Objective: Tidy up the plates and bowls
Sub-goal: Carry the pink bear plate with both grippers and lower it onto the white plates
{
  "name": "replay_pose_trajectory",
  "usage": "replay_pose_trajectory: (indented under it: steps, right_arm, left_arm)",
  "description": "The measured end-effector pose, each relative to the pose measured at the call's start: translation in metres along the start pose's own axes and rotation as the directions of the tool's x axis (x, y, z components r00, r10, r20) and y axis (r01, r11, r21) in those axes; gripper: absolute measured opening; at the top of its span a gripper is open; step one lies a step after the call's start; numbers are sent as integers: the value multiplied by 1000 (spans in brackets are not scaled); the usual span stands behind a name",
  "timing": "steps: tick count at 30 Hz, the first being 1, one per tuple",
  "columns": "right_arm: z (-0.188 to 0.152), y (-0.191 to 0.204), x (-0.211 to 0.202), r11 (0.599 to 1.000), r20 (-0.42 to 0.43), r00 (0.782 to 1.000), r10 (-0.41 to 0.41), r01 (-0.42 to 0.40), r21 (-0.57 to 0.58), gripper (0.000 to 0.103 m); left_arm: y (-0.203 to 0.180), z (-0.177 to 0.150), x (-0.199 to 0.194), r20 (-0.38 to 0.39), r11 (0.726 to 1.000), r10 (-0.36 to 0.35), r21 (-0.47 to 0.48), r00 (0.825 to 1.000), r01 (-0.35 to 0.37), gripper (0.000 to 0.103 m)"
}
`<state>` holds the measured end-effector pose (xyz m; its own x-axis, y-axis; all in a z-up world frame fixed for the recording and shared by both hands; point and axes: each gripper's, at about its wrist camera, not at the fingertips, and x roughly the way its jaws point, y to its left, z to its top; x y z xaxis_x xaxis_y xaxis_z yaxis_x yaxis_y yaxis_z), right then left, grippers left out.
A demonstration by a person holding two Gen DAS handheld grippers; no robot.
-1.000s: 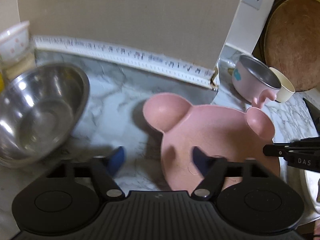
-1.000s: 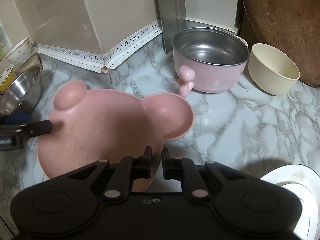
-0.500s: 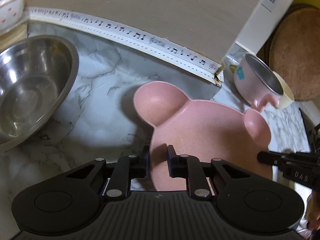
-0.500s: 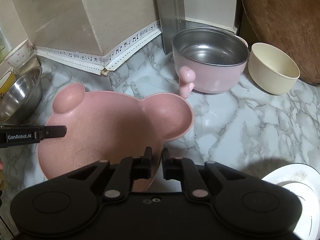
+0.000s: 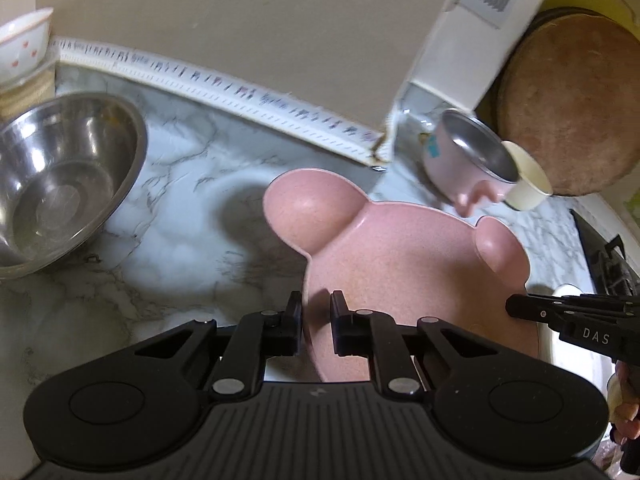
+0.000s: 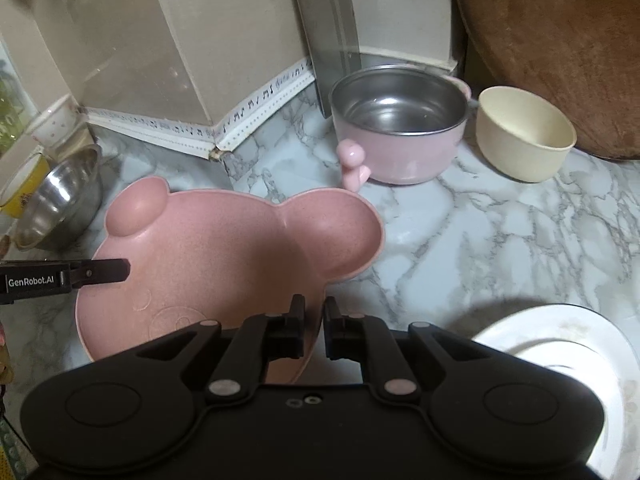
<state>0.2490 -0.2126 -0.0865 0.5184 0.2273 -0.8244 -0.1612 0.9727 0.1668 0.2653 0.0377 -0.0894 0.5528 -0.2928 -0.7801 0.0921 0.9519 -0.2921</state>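
Note:
A pink bear-shaped plate [image 5: 400, 256] [image 6: 224, 256] hangs just above the marble counter, with its shadow beneath it. My left gripper [image 5: 316, 304] is shut on its near left rim, and its tip [image 6: 124, 270] shows at the plate's left edge in the right wrist view. My right gripper [image 6: 313, 308] is shut on the opposite rim, below the plate's right ear. In the left wrist view its tip [image 5: 516, 306] reaches in from the right. The plate holds nothing.
A steel mixing bowl [image 5: 60, 184] stands to the left. A pink steel-lined pot [image 6: 400, 128] and a cream bowl [image 6: 524, 132] stand behind. A white plate [image 6: 560, 352] lies at the right front, and a round wooden board [image 6: 560, 40] leans at the back right. A dotted white bowl [image 5: 24, 44] sits far left.
My left gripper's jaws, wide apart astride the rim a second ago, have shut on it. The plate has come up slightly off the counter between both grippers.

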Motion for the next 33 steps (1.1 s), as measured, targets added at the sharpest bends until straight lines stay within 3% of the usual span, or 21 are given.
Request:
replay_pose_trajectory:
  steps: [10, 20, 33]
  right_arm:
    - [-18, -41, -64, 1000, 49, 999, -2, 1, 26, 10]
    - [-51, -101, -111, 995, 75, 996, -51, 44, 93, 10]
    - [-89, -174, -130, 979, 67, 992, -108, 95, 180, 10]
  left_arm:
    - [-61, -9, -24, 26, 995, -53, 83, 998, 51, 13]
    - [-136, -31, -24, 3, 974, -122, 191, 993, 119, 13]
    - [-214, -56, 5, -30, 950, -127, 285, 991, 130, 14]
